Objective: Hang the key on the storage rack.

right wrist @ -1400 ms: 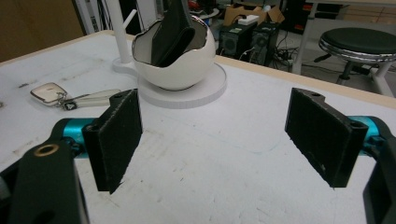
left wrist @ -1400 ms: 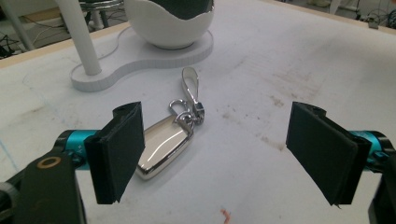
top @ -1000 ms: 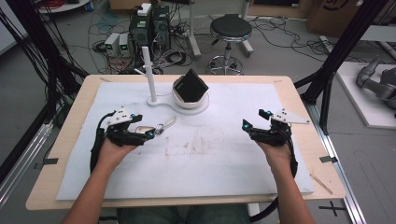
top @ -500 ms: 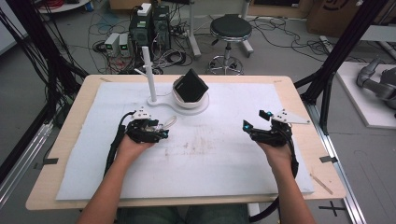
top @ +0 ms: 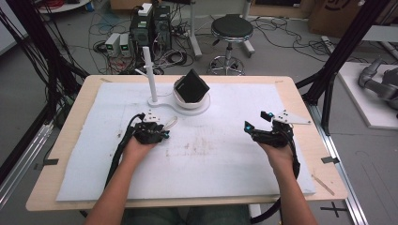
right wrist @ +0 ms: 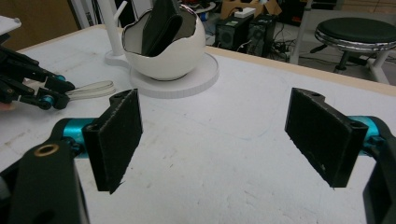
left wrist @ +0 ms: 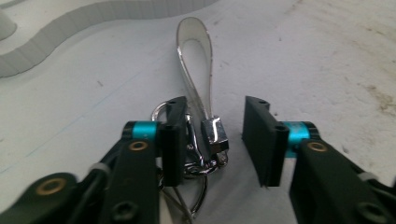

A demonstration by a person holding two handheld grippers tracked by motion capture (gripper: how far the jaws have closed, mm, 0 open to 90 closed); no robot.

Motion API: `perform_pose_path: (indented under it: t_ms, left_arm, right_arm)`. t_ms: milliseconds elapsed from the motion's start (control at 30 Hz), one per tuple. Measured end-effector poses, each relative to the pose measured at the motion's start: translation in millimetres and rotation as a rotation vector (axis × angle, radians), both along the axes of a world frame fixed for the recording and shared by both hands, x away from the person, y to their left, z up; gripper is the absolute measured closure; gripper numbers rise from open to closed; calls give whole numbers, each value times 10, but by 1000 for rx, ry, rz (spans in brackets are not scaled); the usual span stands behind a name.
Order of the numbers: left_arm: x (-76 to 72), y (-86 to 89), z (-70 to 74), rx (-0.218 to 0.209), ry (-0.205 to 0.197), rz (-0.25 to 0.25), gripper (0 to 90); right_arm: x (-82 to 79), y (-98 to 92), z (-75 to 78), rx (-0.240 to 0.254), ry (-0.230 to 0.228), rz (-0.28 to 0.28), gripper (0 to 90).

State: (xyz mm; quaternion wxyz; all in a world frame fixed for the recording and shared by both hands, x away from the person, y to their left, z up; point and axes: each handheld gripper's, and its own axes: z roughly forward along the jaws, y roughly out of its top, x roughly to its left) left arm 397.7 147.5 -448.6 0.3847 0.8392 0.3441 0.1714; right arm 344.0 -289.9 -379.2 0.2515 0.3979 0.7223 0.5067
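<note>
White foam mat point(top: 225, 164) under glossy looped keychain strap point(left wrist: 194, 60)

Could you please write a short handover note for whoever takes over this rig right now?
Left claw: down on the white mat, its jaws have just been closing around the keyring with a clear strap loop; there is a gap at one pad, so it is not gripped yet.
Right claw: open, holding nothing, over bare mat.
The white egg-shaped holder and the white stand are at the back of the mat.
Done: left claw lined up on the keyring.
Left: finish the grip and lift.
</note>
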Motion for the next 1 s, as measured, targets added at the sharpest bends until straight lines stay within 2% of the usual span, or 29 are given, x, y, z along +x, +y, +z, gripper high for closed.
perform_pose_path:
  t_ms: [100, 133, 267, 367, 433, 467, 533, 567, 600, 733, 767, 900, 967, 1000]
  left_arm:
    - [-17, -14, 1, -2, 2, -12, 721]
    - [-32, -38, 14, 15, 1, -12, 745]
    - [-48, -50, 36, 41, -19, -29, 771]
    - [-61, -42, 53, 38, -21, -17, 773]
    - [-88, -4, 126, -11, -45, -12, 773]
    - [-88, -4, 126, -11, -45, -12, 774]
    - [-112, 43, 218, -67, -80, -3, 774]
    - [-112, 43, 218, -67, -80, -3, 774]
    - [-128, 86, 292, -104, -98, 12, 774]
    - [-158, 130, 388, -136, -128, 39, 775]
    - [-177, 160, 469, -150, -159, 53, 775]
    - [-202, 199, 604, -173, -202, 74, 775]
    - [-224, 248, 746, -203, -245, 98, 775]
    - [-224, 248, 746, -203, -245, 98, 775]
  right_arm:
    - [2, -1, -2, 0, -1, 0, 194]
    - [2, 1, -2, -1, 1, -1, 195]
    - [-8, 12, 1, 0, 1, 0, 195]
    - [-11, 6, 5, -1, -6, 1, 195]
    - [-11, -6, 6, 9, -4, -1, 194]
    - [-11, -6, 6, 9, -4, -1, 194]
    - [-6, -8, 6, 15, -3, -3, 195]
    - [-7, -6, 6, 16, -1, -4, 195]
    - [-4, -6, 4, 12, -4, -1, 195]
    - [-1, 1, 4, 14, -3, 2, 195]
    - [-2, 2, 4, 14, -2, 3, 195]
    - [0, -5, 3, 11, -7, 3, 194]
    - [2, -5, 3, 13, -6, 5, 195]
    - [2, -6, 3, 14, -5, 5, 195]
